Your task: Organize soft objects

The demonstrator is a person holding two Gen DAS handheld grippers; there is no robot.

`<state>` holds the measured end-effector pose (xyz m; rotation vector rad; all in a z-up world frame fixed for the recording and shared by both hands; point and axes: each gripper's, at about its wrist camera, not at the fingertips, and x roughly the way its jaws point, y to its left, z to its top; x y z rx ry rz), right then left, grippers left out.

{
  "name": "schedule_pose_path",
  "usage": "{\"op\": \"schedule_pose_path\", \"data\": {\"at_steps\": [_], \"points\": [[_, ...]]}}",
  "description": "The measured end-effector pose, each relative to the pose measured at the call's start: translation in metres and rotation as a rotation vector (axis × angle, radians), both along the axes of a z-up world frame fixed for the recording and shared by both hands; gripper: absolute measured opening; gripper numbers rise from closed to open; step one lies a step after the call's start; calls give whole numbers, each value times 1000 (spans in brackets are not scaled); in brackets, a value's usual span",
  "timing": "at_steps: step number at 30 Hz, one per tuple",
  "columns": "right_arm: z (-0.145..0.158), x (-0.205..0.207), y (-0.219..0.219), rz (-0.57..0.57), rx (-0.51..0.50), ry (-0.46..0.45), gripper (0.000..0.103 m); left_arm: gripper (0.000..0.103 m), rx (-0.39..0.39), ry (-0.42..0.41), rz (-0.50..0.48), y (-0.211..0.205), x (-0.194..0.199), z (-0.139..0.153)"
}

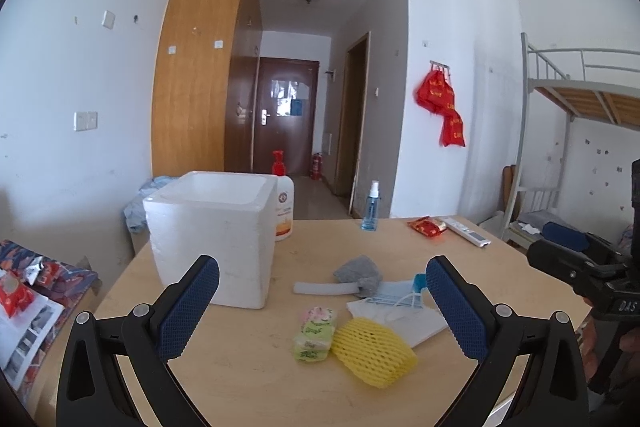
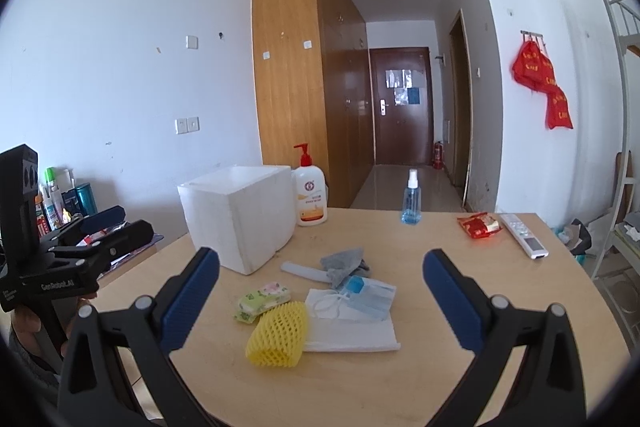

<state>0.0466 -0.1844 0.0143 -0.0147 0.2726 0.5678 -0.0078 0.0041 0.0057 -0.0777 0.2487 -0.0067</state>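
Observation:
A yellow foam net (image 1: 374, 351) (image 2: 278, 335) lies near the front of the wooden table (image 1: 248, 379) (image 2: 460, 267). Beside it are a green tissue pack (image 1: 315, 333) (image 2: 264, 299), a blue face mask (image 1: 394, 293) (image 2: 370, 297) on a white folded cloth (image 1: 416, 325) (image 2: 352, 335), and a grey duster (image 1: 358, 273) (image 2: 344, 263) with a white handle. A white foam box (image 1: 212, 235) (image 2: 240, 215) stands open at the left. My left gripper (image 1: 322, 291) and right gripper (image 2: 322, 279) are both open, empty, above the table's near edge.
A lotion pump bottle (image 1: 285, 207) (image 2: 309, 195) stands behind the box. A blue spray bottle (image 1: 372, 207) (image 2: 412, 199), a red snack packet (image 1: 426, 225) (image 2: 479, 225) and a white remote (image 1: 468, 231) (image 2: 524, 235) lie at the back right. A bunk bed (image 1: 576, 99) is at the right.

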Motion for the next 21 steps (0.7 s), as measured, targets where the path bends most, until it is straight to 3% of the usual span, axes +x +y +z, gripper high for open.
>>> {"op": "schedule_pose_path", "data": {"at_steps": [4,21], "points": [[-1,3,-1,2,12,9,103,103,12,-8,4,-1,1,-1],[-12,39,14,0,-57,67,103,103,19,95,-5,2,43,-19]]}}
